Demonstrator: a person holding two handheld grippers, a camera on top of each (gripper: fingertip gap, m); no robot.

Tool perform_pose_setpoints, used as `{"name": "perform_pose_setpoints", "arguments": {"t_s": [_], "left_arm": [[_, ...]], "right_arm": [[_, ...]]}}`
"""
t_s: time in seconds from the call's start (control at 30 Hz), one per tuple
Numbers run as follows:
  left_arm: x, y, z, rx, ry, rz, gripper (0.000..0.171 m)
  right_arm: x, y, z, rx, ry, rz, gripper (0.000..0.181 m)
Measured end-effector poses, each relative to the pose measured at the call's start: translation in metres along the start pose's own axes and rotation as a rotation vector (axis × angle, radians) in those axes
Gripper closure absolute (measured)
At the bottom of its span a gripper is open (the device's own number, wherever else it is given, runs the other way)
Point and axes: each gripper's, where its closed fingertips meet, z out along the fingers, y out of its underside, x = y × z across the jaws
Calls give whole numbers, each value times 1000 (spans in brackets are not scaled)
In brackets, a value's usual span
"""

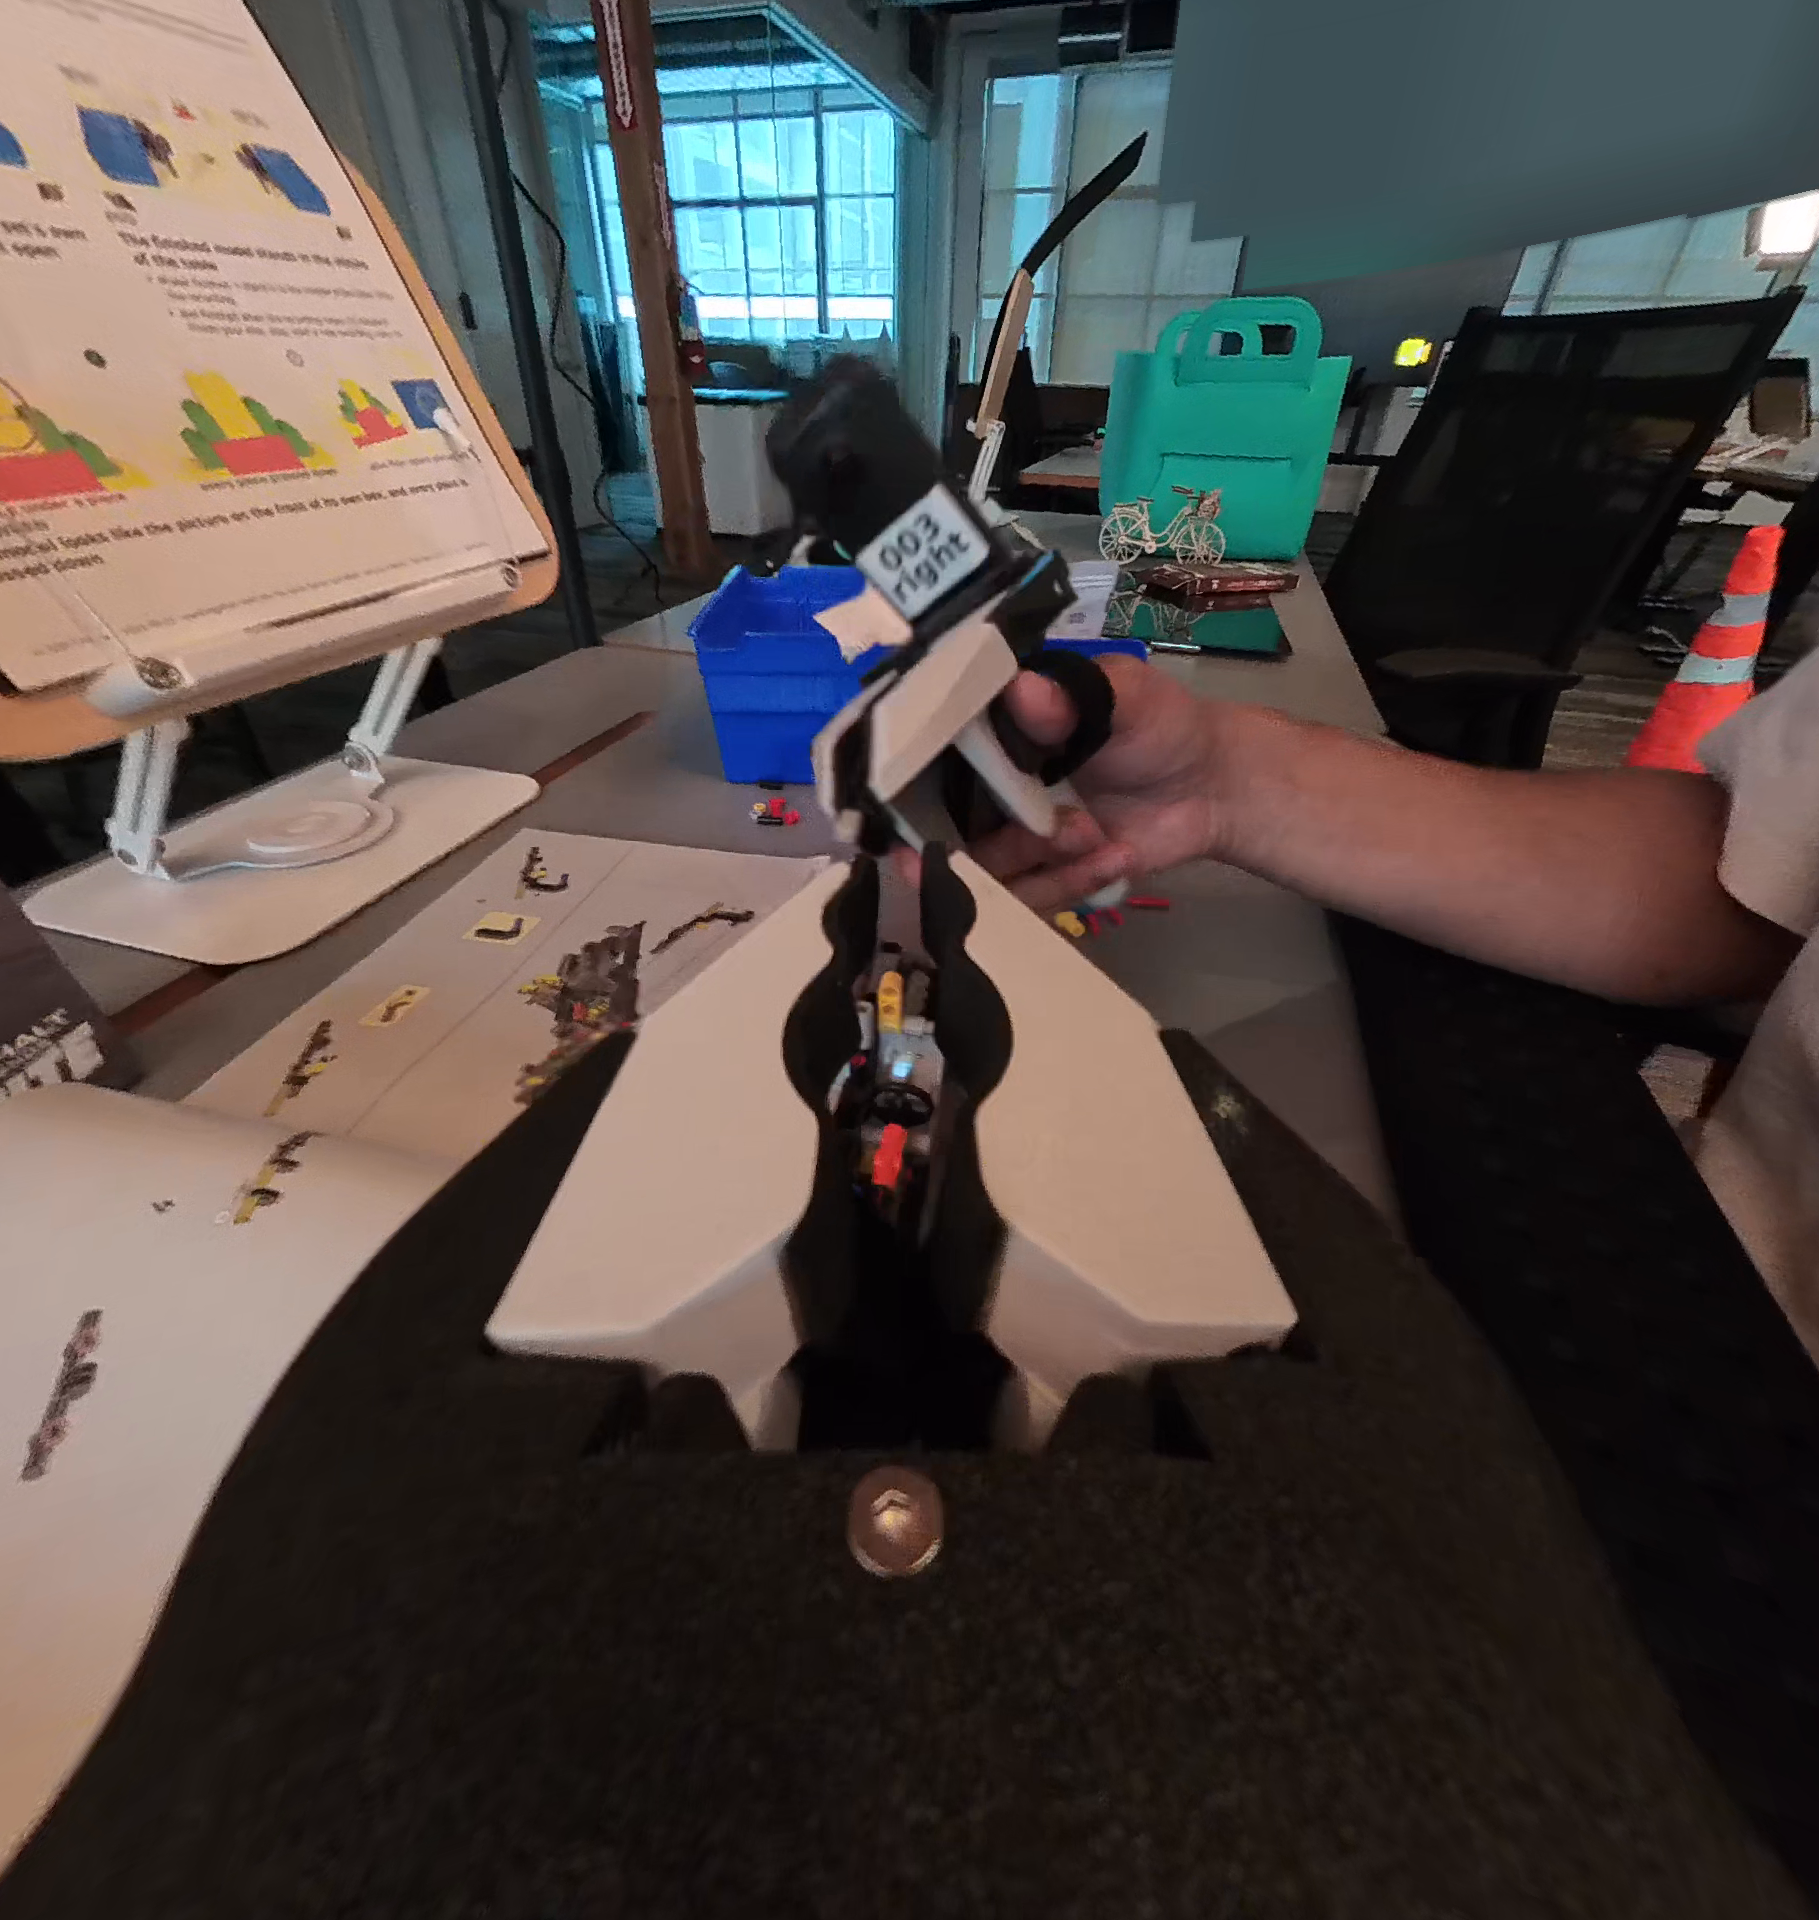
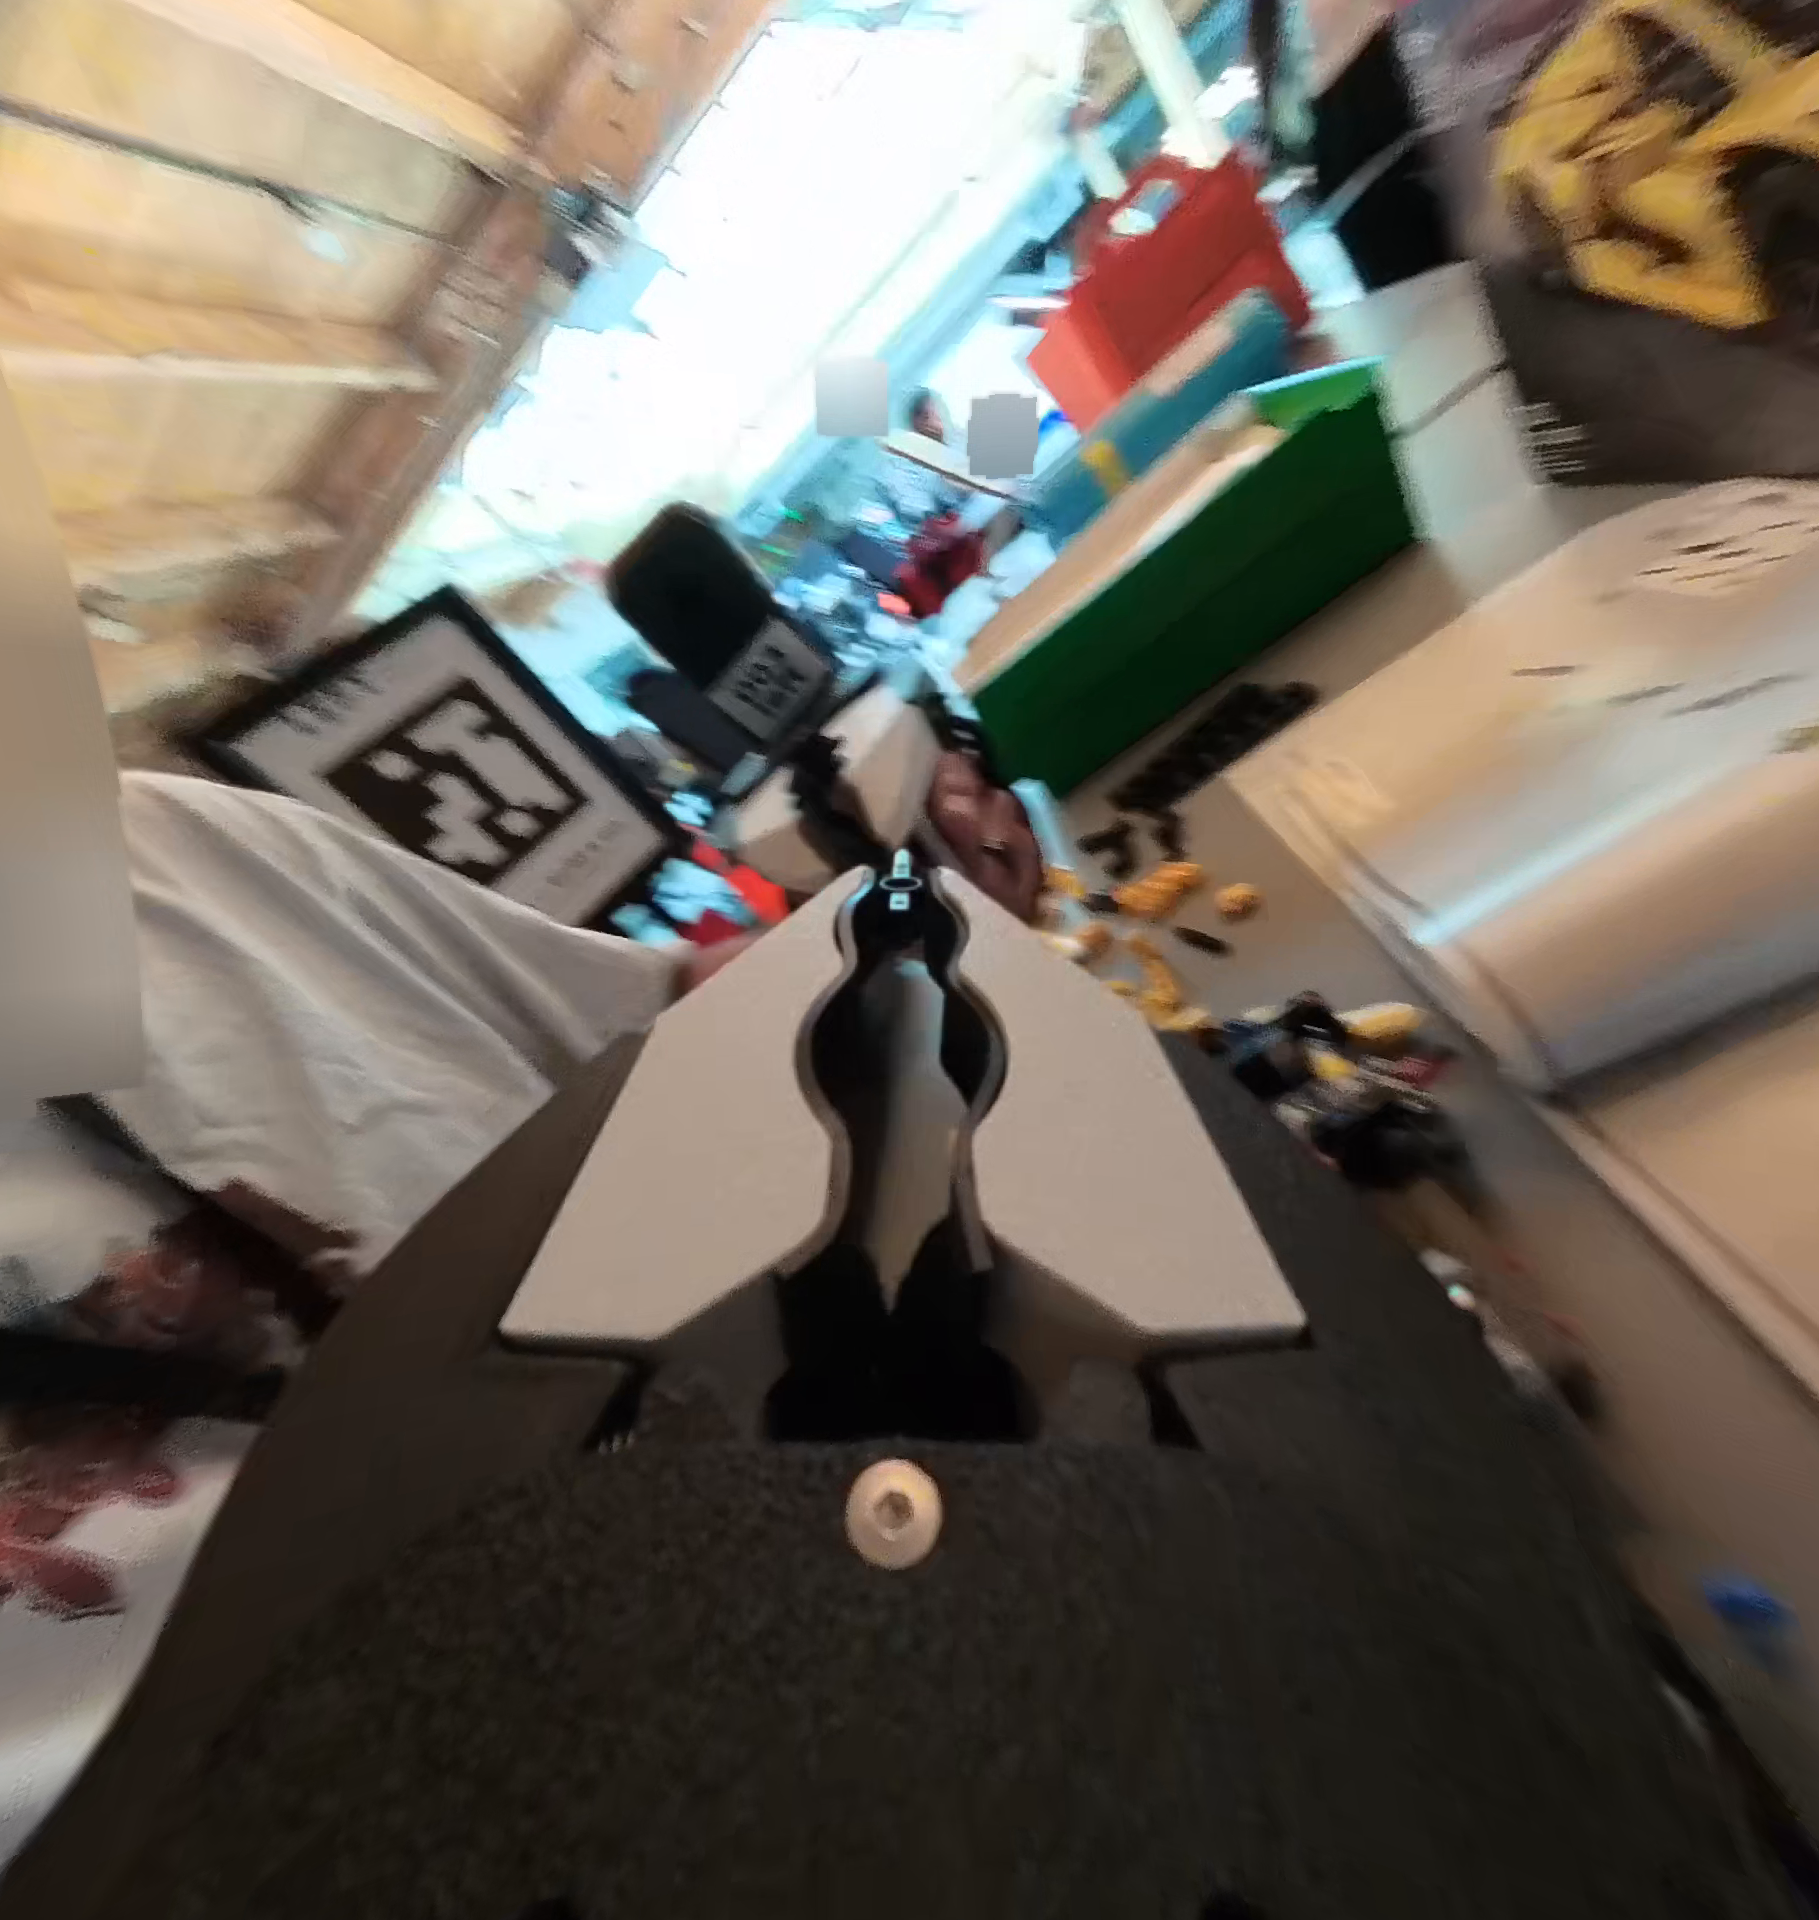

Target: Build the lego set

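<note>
My left gripper (image 1: 889, 883) is shut on a small lego assembly (image 1: 892, 1081) of grey, yellow, red and black parts, held lengthwise between its jaws above the table. My right gripper (image 1: 884, 821), held by a hand, points down and meets the left gripper tip to tip. In the blurred right wrist view, the right gripper (image 2: 897, 906) is shut on a small white and black lego piece (image 2: 898, 883) at its tips. The left gripper (image 2: 853, 779) faces it just beyond.
An open instruction booklet (image 1: 448, 997) lies on the table (image 1: 1227, 977) at left, with a sheet on a white stand (image 1: 209, 343) behind it. A blue bin (image 1: 770, 686) stands at the back. Loose lego pieces (image 2: 1154, 904) lie scattered by a green box (image 2: 1196, 623). A teal bag (image 1: 1227, 426) and an orange cone (image 1: 1715, 665) are farther off. My two grippers' fingertips are within a few centimetres of each other.
</note>
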Motion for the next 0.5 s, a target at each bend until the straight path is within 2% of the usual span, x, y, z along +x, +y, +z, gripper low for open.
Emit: {"name": "perform_pose_setpoints", "arguments": {"t_s": [0.03,0.1,0.17,0.27,0.4,0.5], "left_arm": [[2,2,1,-14,21,-27,166],[8,15,4,-98,68,-101,163],[17,34,5,-215,103,-177,155],[30,57,1,-355,92,-269,154],[47,89,-7,-541,18,-299,154],[71,117,-17,-711,7,-250,155]], "right_arm": [[9,-1,-7,-21,88,-54,175],[15,-3,-21,-42,207,-139,175],[8,1,-35,-42,252,-169,175],[-1,25,-58,-33,333,-171,175],[-10,61,-80,45,405,-148,175],[-16,74,-91,139,402,-147,175]]}}
